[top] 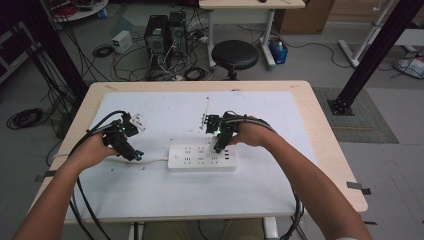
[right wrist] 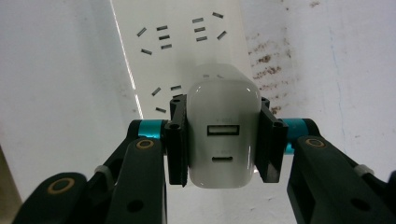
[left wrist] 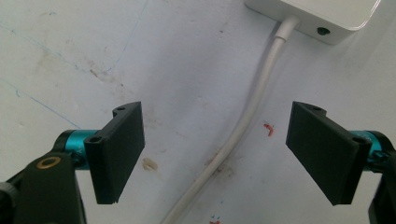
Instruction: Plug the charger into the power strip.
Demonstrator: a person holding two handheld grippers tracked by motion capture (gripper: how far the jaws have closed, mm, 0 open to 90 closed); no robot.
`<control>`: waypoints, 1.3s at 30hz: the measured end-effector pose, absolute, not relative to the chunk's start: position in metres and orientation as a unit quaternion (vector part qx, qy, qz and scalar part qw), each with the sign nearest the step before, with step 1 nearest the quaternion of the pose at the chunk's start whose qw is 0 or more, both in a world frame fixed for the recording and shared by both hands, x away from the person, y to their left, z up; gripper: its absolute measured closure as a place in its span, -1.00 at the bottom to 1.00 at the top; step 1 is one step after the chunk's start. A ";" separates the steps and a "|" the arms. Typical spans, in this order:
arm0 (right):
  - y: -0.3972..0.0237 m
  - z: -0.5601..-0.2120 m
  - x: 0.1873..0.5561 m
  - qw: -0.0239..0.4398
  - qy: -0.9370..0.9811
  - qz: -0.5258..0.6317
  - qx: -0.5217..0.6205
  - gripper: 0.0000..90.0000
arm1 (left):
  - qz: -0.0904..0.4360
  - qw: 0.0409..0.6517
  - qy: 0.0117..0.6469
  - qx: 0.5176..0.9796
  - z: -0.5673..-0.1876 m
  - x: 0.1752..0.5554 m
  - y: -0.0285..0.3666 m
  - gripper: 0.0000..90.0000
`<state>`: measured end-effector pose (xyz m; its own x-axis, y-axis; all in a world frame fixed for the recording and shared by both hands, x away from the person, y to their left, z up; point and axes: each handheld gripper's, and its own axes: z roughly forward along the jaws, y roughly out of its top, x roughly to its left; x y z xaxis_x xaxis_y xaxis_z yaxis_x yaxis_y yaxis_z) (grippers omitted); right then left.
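Two grippers | left gripper (left wrist: 215, 154) jaws apart over cord (left wrist: 243, 121) | right gripper (right wrist: 223, 140) clamps charger (right wrist: 223, 126) above power strip (right wrist: 182, 32)

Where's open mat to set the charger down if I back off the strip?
Bare white mat lies beyond the white power strip, and more between strip and near table edge. It's crowded at the strip's right end, where the right gripper holds the white charger.

Beyond the table's far edge, a black round stool (top: 235, 54); left of it, two dark computer towers (top: 166, 34) amid tangled cables; blue container (top: 279, 51) beside a desk leg; black frame post (top: 372, 55) at right.
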<state>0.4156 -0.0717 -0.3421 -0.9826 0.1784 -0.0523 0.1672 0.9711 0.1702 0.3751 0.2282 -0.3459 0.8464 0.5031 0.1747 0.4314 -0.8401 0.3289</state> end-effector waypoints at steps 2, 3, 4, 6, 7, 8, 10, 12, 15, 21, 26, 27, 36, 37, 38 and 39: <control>-0.068 -0.346 0.416 0.035 0.993 0.073 0.081 0.37 | 0.129 0.142 0.247 0.950 -0.347 0.375 0.228 -0.57; -0.068 -0.346 0.416 0.035 0.993 0.073 0.081 0.37 | 0.129 0.142 0.247 0.950 -0.347 0.375 0.228 -0.57; -0.067 -0.345 0.416 0.034 0.993 0.076 0.079 0.37 | 0.130 0.142 0.246 0.950 -0.347 0.375 0.229 -0.57; -0.063 -0.347 0.416 0.041 0.995 0.065 0.067 0.37 | 0.129 0.143 0.247 0.950 -0.348 0.375 0.229 -0.57; -0.061 -0.347 0.416 0.044 0.995 0.063 0.059 0.38 | 0.129 0.145 0.250 0.949 -0.348 0.375 0.230 -0.57; -0.060 -0.347 0.416 0.045 0.996 0.057 0.050 0.38 | 0.129 0.143 0.248 0.950 -0.348 0.376 0.230 -0.57; -0.058 -0.347 0.415 0.047 0.997 0.050 0.046 0.38 | 0.128 0.142 0.247 0.950 -0.348 0.376 0.230 -0.57; -0.052 -0.348 0.414 0.051 0.998 0.032 0.023 0.38 | 0.130 0.146 0.250 0.948 -0.349 0.376 0.231 -0.57; -0.049 -0.349 0.415 0.048 0.998 0.026 0.014 0.38 | 0.131 0.146 0.248 0.949 -0.349 0.376 0.230 -0.57; -0.050 -0.349 0.421 0.032 0.999 0.027 0.000 0.38 | 0.132 0.147 0.251 0.947 -0.350 0.375 0.230 -0.57; -0.044 -0.350 0.413 0.052 0.998 0.019 0.022 0.38 | 0.131 0.147 0.250 0.948 -0.351 0.374 0.230 -0.57; -0.044 -0.350 0.413 0.055 0.998 0.021 0.018 0.38 | 0.130 0.149 0.252 0.947 -0.352 0.374 0.230 -0.57; -0.047 -0.356 0.413 0.051 0.998 0.022 0.028 0.38 | 0.128 0.152 0.254 0.947 -0.355 0.375 0.229 -0.57; -0.047 -0.357 0.414 0.050 0.998 0.025 0.022 0.38 | 0.127 0.158 0.259 0.944 -0.356 0.375 0.228 -0.57; -0.047 -0.357 0.414 0.050 0.998 0.025 0.022 0.38 | 0.127 0.158 0.259 0.944 -0.356 0.375 0.228 -0.57; -0.047 -0.357 0.415 0.049 0.998 0.024 0.023 0.38 | 0.126 0.150 0.251 0.948 -0.355 0.376 0.228 -0.57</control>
<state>0.4146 -0.0471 -0.3566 -0.9941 0.0482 -0.0971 0.0434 0.9978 0.0507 0.3763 0.2276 -0.3548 0.8419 0.5140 0.1644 0.4382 -0.8289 0.3477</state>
